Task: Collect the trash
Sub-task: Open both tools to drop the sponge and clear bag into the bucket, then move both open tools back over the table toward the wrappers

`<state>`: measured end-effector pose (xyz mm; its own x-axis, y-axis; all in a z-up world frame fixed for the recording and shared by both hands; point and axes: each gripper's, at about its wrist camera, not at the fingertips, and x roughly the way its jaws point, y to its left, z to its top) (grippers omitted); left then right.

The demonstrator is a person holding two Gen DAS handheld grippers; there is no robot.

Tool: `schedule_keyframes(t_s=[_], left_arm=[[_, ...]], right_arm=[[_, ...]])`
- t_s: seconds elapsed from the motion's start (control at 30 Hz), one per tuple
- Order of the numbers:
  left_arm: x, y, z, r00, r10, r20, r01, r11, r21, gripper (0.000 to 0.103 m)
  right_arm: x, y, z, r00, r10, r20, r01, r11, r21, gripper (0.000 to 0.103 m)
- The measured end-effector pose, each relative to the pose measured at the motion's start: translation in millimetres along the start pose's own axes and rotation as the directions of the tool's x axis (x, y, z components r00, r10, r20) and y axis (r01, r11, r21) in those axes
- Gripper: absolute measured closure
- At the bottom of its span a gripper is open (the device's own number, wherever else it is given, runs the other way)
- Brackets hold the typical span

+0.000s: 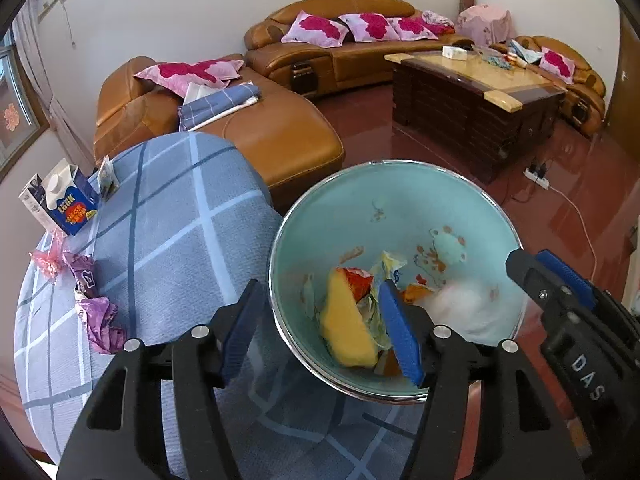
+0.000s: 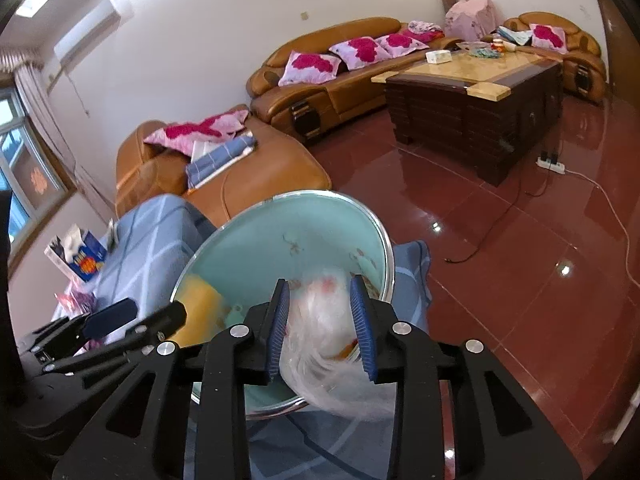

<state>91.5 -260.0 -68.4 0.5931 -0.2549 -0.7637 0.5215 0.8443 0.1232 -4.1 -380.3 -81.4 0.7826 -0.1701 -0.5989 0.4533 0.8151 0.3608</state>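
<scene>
Right wrist view has the right gripper [image 2: 323,320] over the teal bin [image 2: 280,216], its fingers spread around a blurred white plastic bag [image 2: 320,320] that looks to be dropping in, so the release step seems underway. Left wrist view shows the left gripper [image 1: 320,332] straddling the bin's rim, fingers apart and holding nothing. Purple wrappers [image 1: 100,320], pink wrapper [image 1: 46,262] and milk cartons [image 1: 64,204] lie on the checked tabletop [image 1: 168,220]; next means reaching there for them

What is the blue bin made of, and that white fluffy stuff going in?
The bin looks like glossy painted metal or plastic with a shiny chrome-like rim. The white stuff looks like thin translucent plastic film, crinkly, though blurred, between the right claw's pads.
</scene>
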Motion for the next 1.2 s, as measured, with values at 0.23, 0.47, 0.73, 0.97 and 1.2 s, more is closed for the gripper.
schedule_keyframes(t_s=[0.23, 0.47, 0.73, 0.97, 1.2], left_arm=[[-12.5, 17.6, -2.6, 0.999, 0.035, 0.022, -0.034, 0.999, -0.039, 0.027], [-30.1, 46.0, -10.3, 0.994, 0.094, 0.049, -0.090, 0.993, -0.081, 0.019], [-45.5, 85.1, -25.7, 0.986, 0.154, 0.061, -0.146, 0.982, -0.122, 0.018], [-49.6, 120.5, -42.1, 0.982, 0.184, 0.034, -0.175, 0.967, -0.183, 0.018], [-55.7, 149.7, -55.6, 0.979, 0.200, 0.023, -0.191, 0.957, -0.220, 0.018]], right_arm=[[-9.5, 5.7, -1.3, 0.999, -0.010, 0.037, 0.010, 1.000, -0.011, 0.062], [-17.5, 20.0, -2.5, 0.997, -0.028, 0.075, 0.033, 0.997, -0.069, 0.053], [-24.4, 32.5, -6.0, 0.997, -0.010, 0.072, 0.018, 0.994, -0.112, 0.052], [-33.7, 55.3, -9.1, 0.996, -0.006, 0.089, 0.021, 0.985, -0.169, 0.052], [-33.8, 82.2, -12.6, 0.997, 0.015, 0.081, 0.003, 0.975, -0.221, 0.052]])
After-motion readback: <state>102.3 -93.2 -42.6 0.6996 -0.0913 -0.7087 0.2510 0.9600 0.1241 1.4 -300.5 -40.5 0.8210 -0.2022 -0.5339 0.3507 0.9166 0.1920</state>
